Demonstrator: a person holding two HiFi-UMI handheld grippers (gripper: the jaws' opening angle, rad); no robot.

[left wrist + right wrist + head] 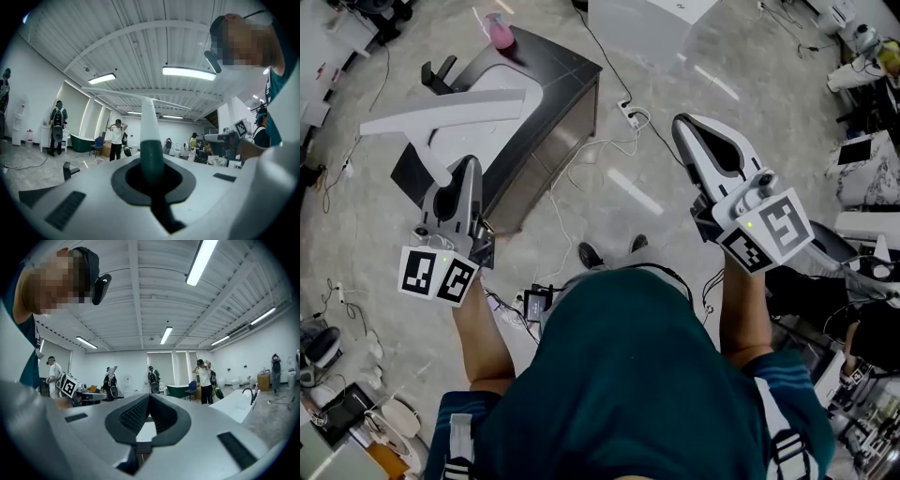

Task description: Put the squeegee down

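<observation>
In the head view my left gripper is shut on the handle of a white squeegee. Its long blade lies crosswise above a black low cabinet. In the left gripper view the squeegee stands up from between the jaws of the left gripper, its grip dark green below and white above. My right gripper is held out over the floor at the right, away from the squeegee. In its own view the right gripper has its jaws together at the tips, with nothing between them.
A pink bottle stands on the cabinet's far end. Cables and a power strip lie on the grey floor. A white bathtub is at the right. Several people stand about the room.
</observation>
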